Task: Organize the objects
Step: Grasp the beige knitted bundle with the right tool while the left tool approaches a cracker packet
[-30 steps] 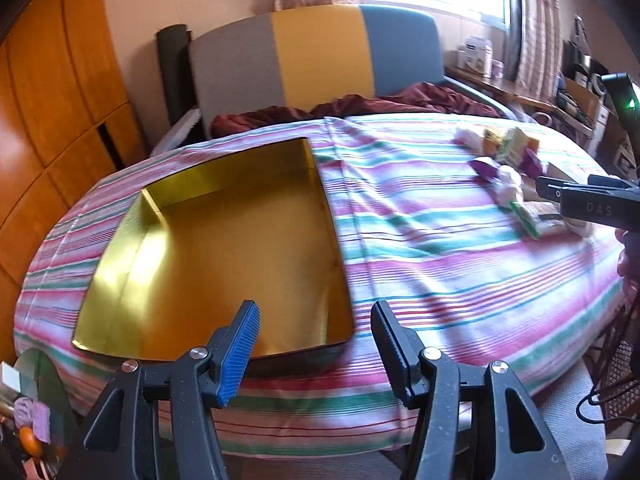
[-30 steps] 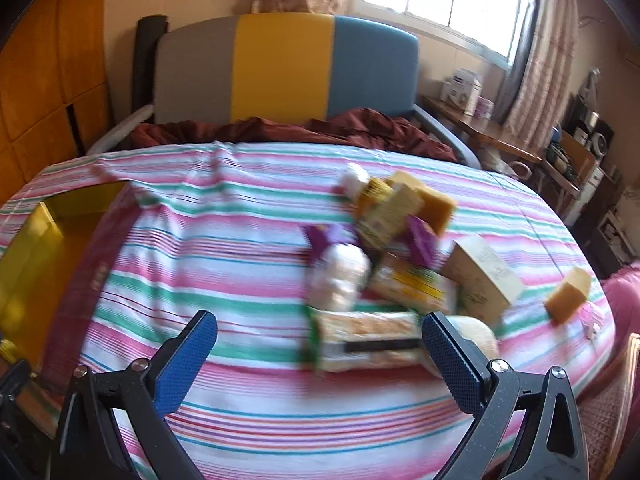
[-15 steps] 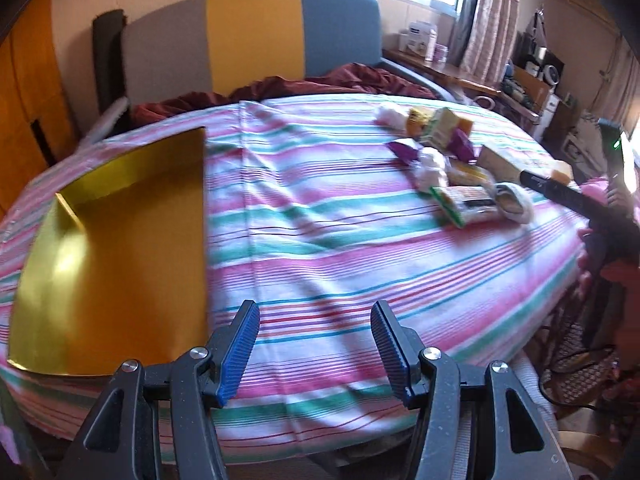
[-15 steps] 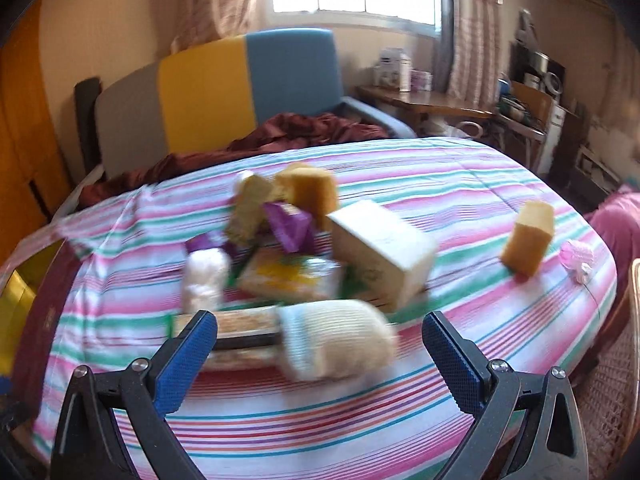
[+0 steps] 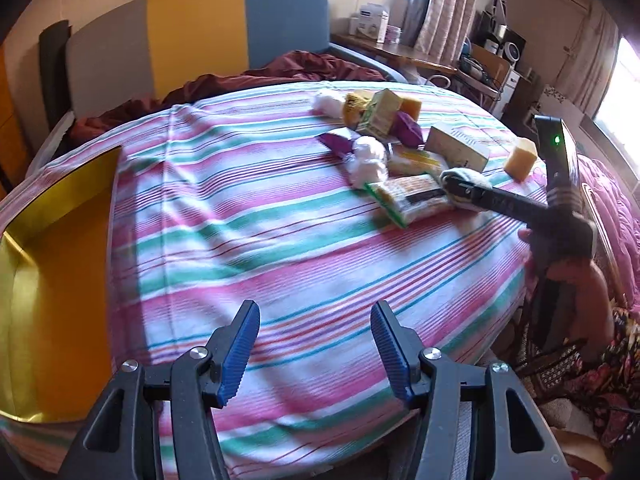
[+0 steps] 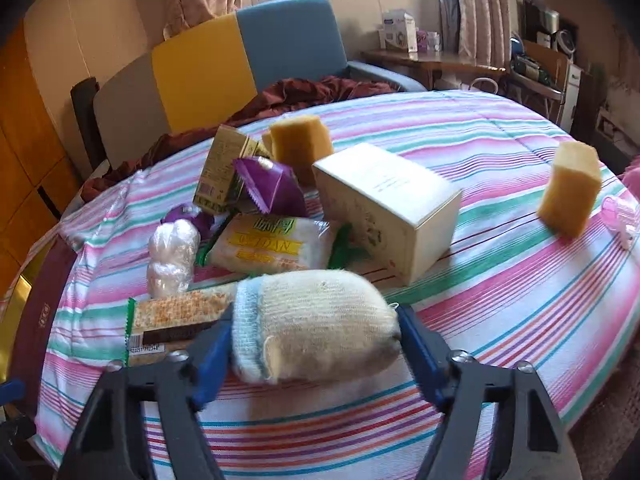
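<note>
A cream knitted sock roll (image 6: 320, 324) with a pale blue cuff lies at the near edge of a pile on the striped bedspread. My right gripper (image 6: 314, 320) straddles it; its jaws are closing and the blue pads touch both ends. Around it lie a cracker packet (image 6: 176, 320), a noodle packet (image 6: 272, 244), a white box (image 6: 384, 208), a purple packet (image 6: 272, 188) and two yellow sponges (image 6: 568, 192). My left gripper (image 5: 316, 344) hangs open and empty over bare bedspread, right of the gold tray (image 5: 60, 280). From there the right gripper (image 5: 464, 192) shows on the sock roll (image 5: 466, 178).
A grey, yellow and blue headboard (image 5: 192, 36) with a dark red blanket (image 5: 304, 68) borders the far side. A cluttered desk (image 5: 400, 52) and shelves stand at the back right. A small pink item (image 6: 620, 216) lies by the right bed edge. A hand (image 5: 576, 280) holds the right gripper.
The right gripper has moved down onto the sock roll and its jaws have narrowed from wide open to touching it. The left view has swung right, away from the gold tray.
</note>
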The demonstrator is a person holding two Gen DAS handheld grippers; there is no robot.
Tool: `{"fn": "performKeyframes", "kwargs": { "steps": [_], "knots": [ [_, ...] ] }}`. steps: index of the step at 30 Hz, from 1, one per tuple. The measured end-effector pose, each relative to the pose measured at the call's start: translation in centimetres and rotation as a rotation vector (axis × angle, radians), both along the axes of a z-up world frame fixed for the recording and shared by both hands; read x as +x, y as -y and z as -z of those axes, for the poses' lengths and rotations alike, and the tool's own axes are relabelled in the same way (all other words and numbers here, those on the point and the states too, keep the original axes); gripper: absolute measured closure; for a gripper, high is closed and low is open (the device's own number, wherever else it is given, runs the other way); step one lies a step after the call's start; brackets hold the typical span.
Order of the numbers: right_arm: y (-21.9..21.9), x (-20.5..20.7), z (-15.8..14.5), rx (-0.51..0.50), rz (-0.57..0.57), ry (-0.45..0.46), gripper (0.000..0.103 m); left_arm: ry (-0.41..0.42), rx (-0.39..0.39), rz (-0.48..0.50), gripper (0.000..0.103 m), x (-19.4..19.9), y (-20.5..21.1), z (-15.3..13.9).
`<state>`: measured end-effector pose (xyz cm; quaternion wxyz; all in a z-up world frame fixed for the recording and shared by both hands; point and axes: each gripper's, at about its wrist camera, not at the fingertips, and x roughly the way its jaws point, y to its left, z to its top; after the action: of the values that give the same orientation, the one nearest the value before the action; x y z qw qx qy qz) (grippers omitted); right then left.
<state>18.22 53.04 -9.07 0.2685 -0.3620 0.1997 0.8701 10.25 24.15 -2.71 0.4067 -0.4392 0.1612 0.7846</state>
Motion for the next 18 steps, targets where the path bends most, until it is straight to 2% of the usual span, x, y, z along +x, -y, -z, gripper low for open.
{"fn": "performKeyframes", "kwargs": {
  "steps": [5, 11, 18],
  "knots": [
    [0.8, 0.3, 0.1, 0.052, 0.001, 0.011, 0.029, -0.008, -0.002, 0.043, 0.044, 0.0, -2.6, 0.1],
    [1.2, 0.8, 0.1, 0.137, 0.048, 0.087, 0.029, -0.073, -0.003, 0.144, 0.044, 0.6, -6.5, 0.0],
    [0.2, 2.0, 0.1, 0.131, 0.107, 0.104, 0.029, -0.159, -0.016, 0.218, 0.044, 0.1, -11.6, -0.1]
  ]
}}
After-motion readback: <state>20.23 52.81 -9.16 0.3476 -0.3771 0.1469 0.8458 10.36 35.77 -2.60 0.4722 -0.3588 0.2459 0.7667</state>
